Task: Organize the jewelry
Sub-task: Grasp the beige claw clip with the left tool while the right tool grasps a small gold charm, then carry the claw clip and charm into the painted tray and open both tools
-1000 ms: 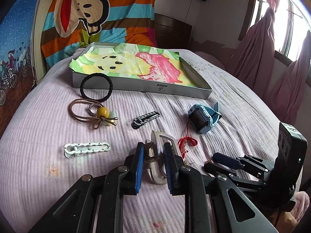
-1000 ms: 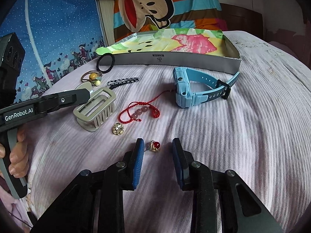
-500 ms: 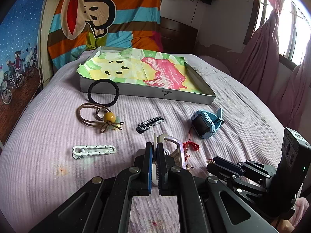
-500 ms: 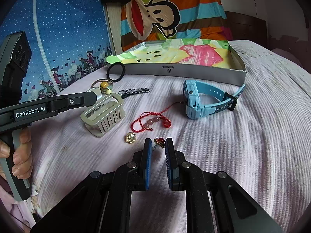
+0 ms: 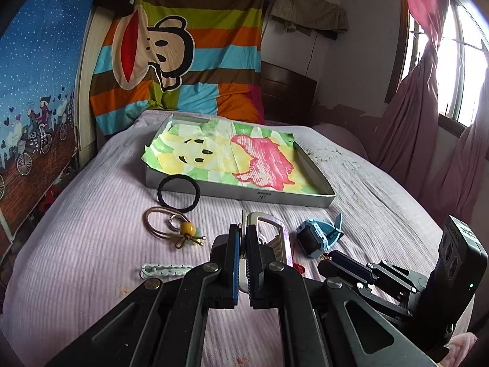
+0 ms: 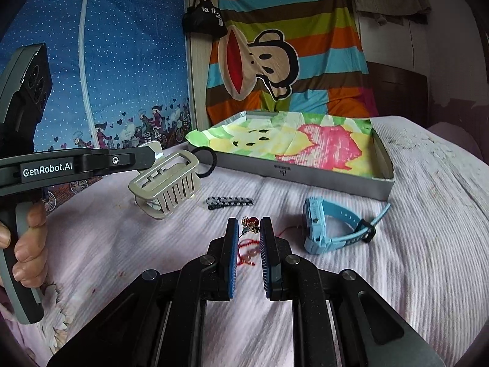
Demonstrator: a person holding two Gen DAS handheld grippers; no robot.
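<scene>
My left gripper (image 5: 243,238) is shut on a silver hair claw (image 5: 282,229) and holds it up off the purple bedspread; the right wrist view shows the same hair claw (image 6: 165,186) hanging in the air at the left. My right gripper (image 6: 248,229) is shut on a small earring with a red stone (image 6: 251,224), also raised above the bed. Ahead of both lies the grey tray (image 5: 238,192) lined with a yellow and pink drawing, seen too as the tray (image 6: 305,177) in the right wrist view.
Loose on the bed: a blue watch (image 6: 324,229), a red bead bracelet (image 6: 246,253), a black braided clip (image 6: 229,202), a black hair tie (image 5: 178,194) against the tray, a brown tie with a yellow bead (image 5: 186,229), a white clip (image 5: 165,269). A hand (image 6: 27,244) holds the left gripper's handle.
Both grippers closed, the left on the hair claw and the right on the earring. Both then rose off the bedspread with their items and moved nearer the tray.
</scene>
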